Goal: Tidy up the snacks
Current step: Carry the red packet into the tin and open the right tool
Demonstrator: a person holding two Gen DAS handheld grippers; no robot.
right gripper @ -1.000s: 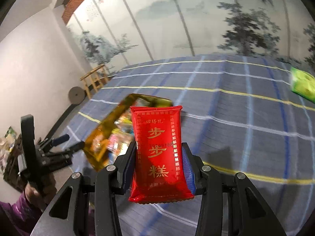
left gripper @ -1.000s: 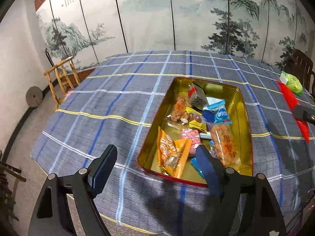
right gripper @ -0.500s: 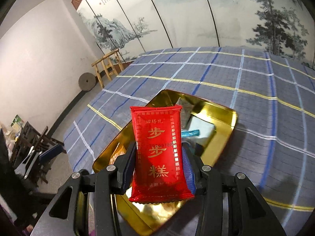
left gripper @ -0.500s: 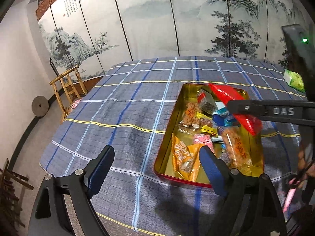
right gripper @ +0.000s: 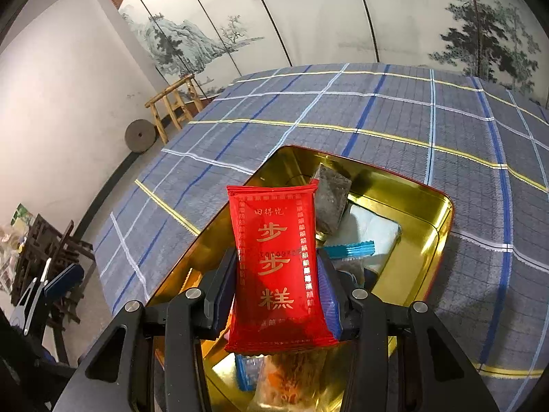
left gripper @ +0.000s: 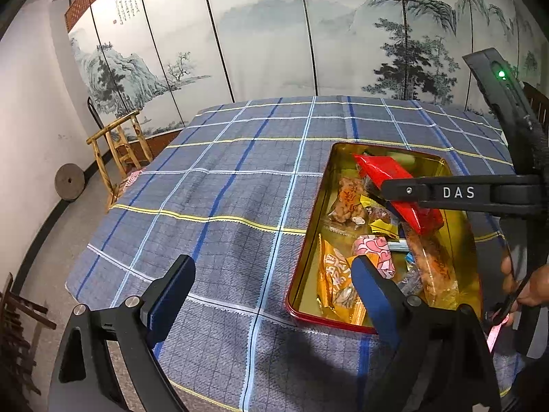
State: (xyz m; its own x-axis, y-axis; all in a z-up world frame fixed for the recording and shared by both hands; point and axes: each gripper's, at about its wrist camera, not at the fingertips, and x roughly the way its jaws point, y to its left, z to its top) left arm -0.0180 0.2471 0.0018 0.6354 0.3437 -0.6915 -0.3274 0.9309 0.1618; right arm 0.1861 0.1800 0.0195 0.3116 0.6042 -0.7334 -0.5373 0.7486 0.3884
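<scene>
A gold tin tray (left gripper: 310, 226) (right gripper: 425, 250) with a red rim lies on the checked tablecloth and holds several snack packets. My right gripper (right gripper: 276, 292) is shut on a red snack packet (right gripper: 276, 261) with gold characters and holds it over the tray. The left wrist view shows that red packet (left gripper: 384, 171) and the right gripper (left gripper: 398, 190) above the tray's far half. My left gripper (left gripper: 271, 288) hangs near the table's front edge, left of the tray; its jaws are opening with nothing between them.
The blue-grey checked tablecloth (left gripper: 223, 189) covers the whole table. A wooden stool (left gripper: 118, 151) and a round stone disc (left gripper: 69, 182) stand on the floor at the left. A painted folding screen (left gripper: 308, 34) lines the back wall. A hand (left gripper: 528, 285) grips the right tool's handle.
My right gripper has carried the red packet leftward from the open table to above the tray and slightly down. The left gripper's jaws have spread wider.
</scene>
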